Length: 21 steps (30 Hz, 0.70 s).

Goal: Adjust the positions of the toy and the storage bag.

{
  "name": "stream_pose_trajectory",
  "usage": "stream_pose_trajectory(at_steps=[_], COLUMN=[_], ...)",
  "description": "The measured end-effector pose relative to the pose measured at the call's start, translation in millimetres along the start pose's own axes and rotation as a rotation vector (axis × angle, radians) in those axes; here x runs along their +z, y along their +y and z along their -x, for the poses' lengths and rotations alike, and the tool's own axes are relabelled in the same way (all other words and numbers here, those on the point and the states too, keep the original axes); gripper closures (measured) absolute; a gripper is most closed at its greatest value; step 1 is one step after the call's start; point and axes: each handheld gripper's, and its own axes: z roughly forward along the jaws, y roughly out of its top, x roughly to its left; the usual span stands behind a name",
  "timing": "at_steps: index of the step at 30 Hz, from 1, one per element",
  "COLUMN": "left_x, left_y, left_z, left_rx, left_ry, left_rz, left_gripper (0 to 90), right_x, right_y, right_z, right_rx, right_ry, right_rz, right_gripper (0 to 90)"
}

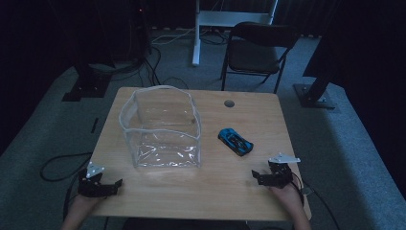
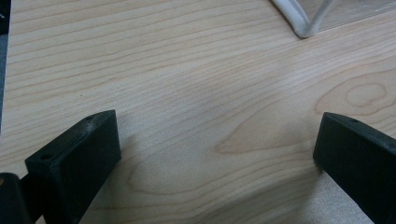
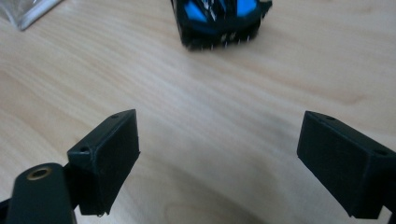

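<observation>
High view: we see a clear pouch (image 1: 163, 129) standing empty toward the tabletop's (image 1: 249, 191) left edge, car (image 1: 235, 141) beside it. Left gripper (image 1: 103, 182) and right gripper (image 1: 268, 176), near corners, gape wide, holding nothing.

We see bare table (image 1: 230, 191) ahead of both grippers; clear pouch (image 1: 161, 128) blocks left-centre, blue toy car (image 1: 235, 141) sits just beside it, right edge free.
</observation>
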Motion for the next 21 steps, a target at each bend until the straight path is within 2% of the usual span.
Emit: stream_pose_trajectory(at_steps=[2, 10, 21], left_x=[0.1, 0.2, 0.2], left_y=[0.0, 0.1, 0.1], left_z=[0.0, 0.4, 0.3], left_rx=[0.0, -0.005, -0.005], left_ry=[0.001, 0.003, 0.003], left_rz=[0.0, 0.001, 0.001], left_gripper=[1.2, 1.2, 1.1], right_x=[0.2, 6.8, 37.0], right_y=[6.3, 39.1, 79.4], right_z=[-1.8, -7.1, -10.5], right_rx=[-0.012, -0.04, -0.086], right_ry=[-0.01, 0.029, 0.079], right_rz=[0.007, 0.045, 0.032], right_gripper=[12.2, 12.3, 12.2])
